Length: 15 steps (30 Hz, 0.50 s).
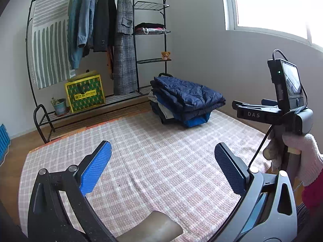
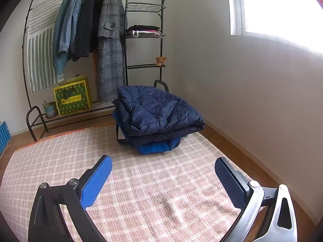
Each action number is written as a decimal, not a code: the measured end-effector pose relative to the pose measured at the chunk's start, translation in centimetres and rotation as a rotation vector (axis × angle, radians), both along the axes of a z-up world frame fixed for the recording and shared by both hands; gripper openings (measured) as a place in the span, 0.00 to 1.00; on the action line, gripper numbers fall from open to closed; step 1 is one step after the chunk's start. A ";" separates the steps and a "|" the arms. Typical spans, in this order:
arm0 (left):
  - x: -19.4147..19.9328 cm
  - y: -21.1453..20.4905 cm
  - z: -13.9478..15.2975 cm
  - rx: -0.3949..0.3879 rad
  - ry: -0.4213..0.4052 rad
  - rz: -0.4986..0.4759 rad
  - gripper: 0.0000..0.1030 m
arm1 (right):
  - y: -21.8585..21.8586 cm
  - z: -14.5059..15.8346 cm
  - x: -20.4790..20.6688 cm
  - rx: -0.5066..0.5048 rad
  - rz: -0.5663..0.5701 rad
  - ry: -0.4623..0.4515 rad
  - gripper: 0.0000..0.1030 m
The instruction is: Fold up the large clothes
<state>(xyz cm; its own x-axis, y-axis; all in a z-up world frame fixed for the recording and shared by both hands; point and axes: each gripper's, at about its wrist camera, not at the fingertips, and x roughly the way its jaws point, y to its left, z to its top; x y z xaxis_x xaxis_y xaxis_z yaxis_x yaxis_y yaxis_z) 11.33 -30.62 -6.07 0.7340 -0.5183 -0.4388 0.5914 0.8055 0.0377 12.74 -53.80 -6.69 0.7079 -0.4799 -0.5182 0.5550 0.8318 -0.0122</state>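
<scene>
Pink-and-white checked woven cloth (image 1: pixel 153 147) covers the floor in the left wrist view. The left gripper (image 1: pixel 161 165) stands spread wide above it, with nothing between its blue pads. A folded stack of quilted navy and blue clothes (image 1: pixel 185 100) lies at one o'clock, near the black metal clothes rack (image 1: pixel 149 32). At three o'clock a gloved hand (image 1: pixel 302 157) holds the right gripper's handle.

In the right wrist view, the right gripper (image 2: pixel 163 183) is also spread and empty. The stack lies at twelve o'clock, well apart from it.

Home bedroom or dressing corner. Evidence: black metal clothes rack (image 1: pixel 97 40) with hung coats (image 2: pixel 110 46), small teddy bear (image 1: pixel 165 55) on a shelf, potted plant (image 2: pixel 49 106), checked rug (image 2: pixel 141 181) on wood floor, window (image 2: pixel 282 10).
</scene>
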 end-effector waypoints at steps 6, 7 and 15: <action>0.5 -0.7 -0.5 0.014 0.019 0.002 1.00 | -1.4 -0.8 -0.2 0.059 -0.038 -0.010 1.00; 0.5 -0.8 -0.5 0.012 0.021 0.004 1.00 | -1.6 -0.9 -0.2 0.064 -0.045 -0.010 1.00; 0.5 -0.7 -0.3 0.008 0.018 0.009 1.00 | -1.7 -0.9 -0.2 0.067 -0.048 -0.007 1.00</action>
<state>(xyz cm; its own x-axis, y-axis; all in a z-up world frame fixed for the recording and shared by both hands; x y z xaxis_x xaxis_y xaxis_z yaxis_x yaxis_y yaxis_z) 11.85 -31.37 -6.34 0.7307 -0.5081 -0.4559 0.5845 0.8107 0.0333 12.52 -55.46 -7.58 0.6884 -0.4780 -0.5455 0.5944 0.8029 0.0465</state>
